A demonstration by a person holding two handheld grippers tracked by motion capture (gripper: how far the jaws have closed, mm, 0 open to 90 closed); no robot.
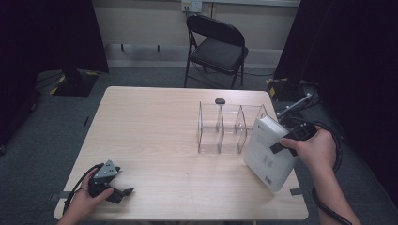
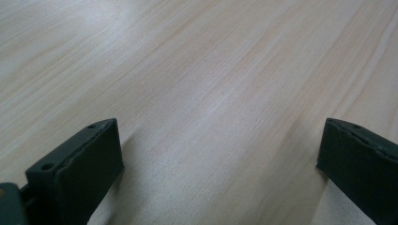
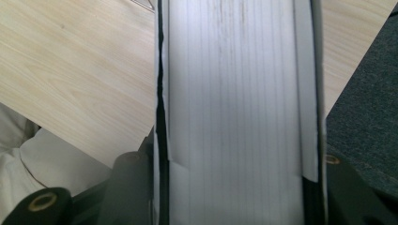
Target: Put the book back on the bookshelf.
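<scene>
The right tongs (image 1: 281, 146) pinch a thick white book (image 1: 271, 152) by its page block, one jaw on each cover, as the right gripper view shows with the pale page edges (image 3: 234, 112) running straight up between the black jaws. The book is tilted, its lower corner near the tabletop's (image 1: 155, 136) edge at about four o'clock from the middle of the wood, its upper end leaning toward the clear rack (image 1: 230, 127) just beside it. That rack stands at about two o'clock on the tabletop, its upright dividers making open slots, and all of them look empty. A small dark object (image 1: 220, 101) lies just behind the rack; what it is cannot be told. The left tongs (image 1: 123, 193) rest on the tabletop at about seven o'clock, spread wide with nothing between them, bare wood (image 2: 211, 93) showing between the two jaws. As a judgement, the work looks like filing the book upright into a slot: the pick-up is done, the book is raised and near the rack, but it still has to be stood straight, lined up with a slot and lowered in. The cover carries a few dark marks and a small printed block near the lower corner, too small to read; no brand can be made out.
</scene>
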